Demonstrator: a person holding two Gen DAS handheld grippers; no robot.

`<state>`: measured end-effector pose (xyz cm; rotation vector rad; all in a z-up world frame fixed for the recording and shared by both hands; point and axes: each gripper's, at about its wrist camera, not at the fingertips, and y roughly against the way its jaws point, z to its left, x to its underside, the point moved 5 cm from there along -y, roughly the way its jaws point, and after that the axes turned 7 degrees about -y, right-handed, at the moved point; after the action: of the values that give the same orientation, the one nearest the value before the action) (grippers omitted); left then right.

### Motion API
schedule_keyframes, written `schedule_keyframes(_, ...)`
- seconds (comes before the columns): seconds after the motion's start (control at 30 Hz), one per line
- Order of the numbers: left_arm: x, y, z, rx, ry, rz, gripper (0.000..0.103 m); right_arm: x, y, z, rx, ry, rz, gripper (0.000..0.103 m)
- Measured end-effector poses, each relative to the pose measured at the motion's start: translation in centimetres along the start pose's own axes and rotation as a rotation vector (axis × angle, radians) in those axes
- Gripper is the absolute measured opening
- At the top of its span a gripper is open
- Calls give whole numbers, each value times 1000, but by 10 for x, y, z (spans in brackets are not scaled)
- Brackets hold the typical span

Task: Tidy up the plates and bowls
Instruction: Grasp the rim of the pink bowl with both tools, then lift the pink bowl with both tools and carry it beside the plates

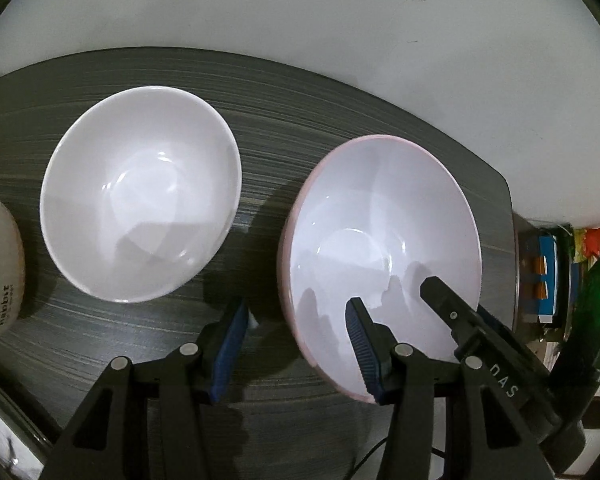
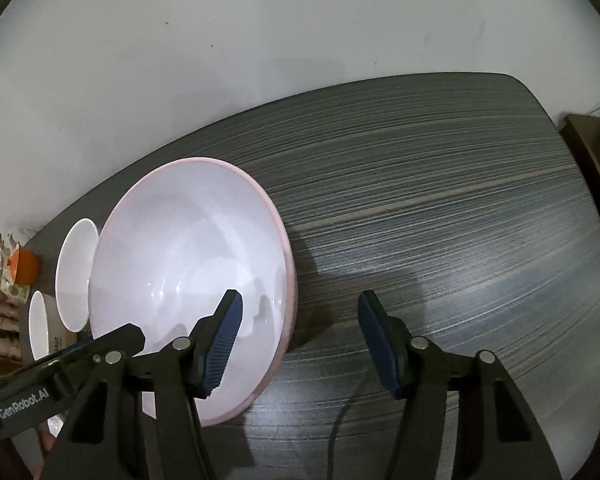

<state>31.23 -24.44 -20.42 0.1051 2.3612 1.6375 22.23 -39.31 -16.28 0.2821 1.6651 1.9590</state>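
A large pink-rimmed bowl (image 1: 380, 252) sits on the dark striped table (image 1: 268, 128). A smaller white bowl (image 1: 140, 196) stands to its left. My left gripper (image 1: 296, 320) is open and straddles the pink bowl's near-left rim, right finger inside. In the right wrist view the pink bowl (image 2: 188, 272) is at the left with the white bowl (image 2: 76, 276) behind it. My right gripper (image 2: 300, 320) is open and straddles the bowl's near-right rim, left finger inside. The right gripper's finger (image 1: 452, 304) shows inside the bowl in the left view.
A cream mug with lettering (image 1: 0, 268) stands at the far left; it shows as a white rim (image 2: 40, 328) in the right view. An orange cup (image 2: 26, 266) and clutter lie beyond the table's left end. Shelves with colourful items (image 1: 548, 276) stand to the right. A white wall is behind.
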Motion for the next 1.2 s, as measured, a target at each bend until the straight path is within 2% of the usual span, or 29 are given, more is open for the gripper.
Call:
schedule_keyframes(0.1, -1, -1, 1, 2, -2, -7, 49, 0, -3, 3, -7, 4, 12, 45)
schedule_keyframes(0.17, -2, 0, 0, -5, -17, -27, 35, 0, -5, 4, -14, 10, 10, 38)
schedule_keyframes(0.23, -2, -2, 1, 3, -16, -32, 23, 1, -7, 5, -27, 12, 19, 26)
schedule_keyframes(0.3, -1, -1, 2, 0, -11, -36, 22, 3, -8, 7, -44, 13, 26, 15)
schedule_keyframes(0.47, 3, -2, -3, 6, -19, -39, 19, 9, -3, 7, -43, 0, 18, 15)
schedule_keyframes(0.7, 23, 21, -2, -3, -43, -63, 19, 30, 24, 12, -46, -14, 4, 15)
schedule_keyframes(1.2, 102, 87, 30, -30, -50, -107, 19, 97, 77, 21, -85, -8, -26, 15)
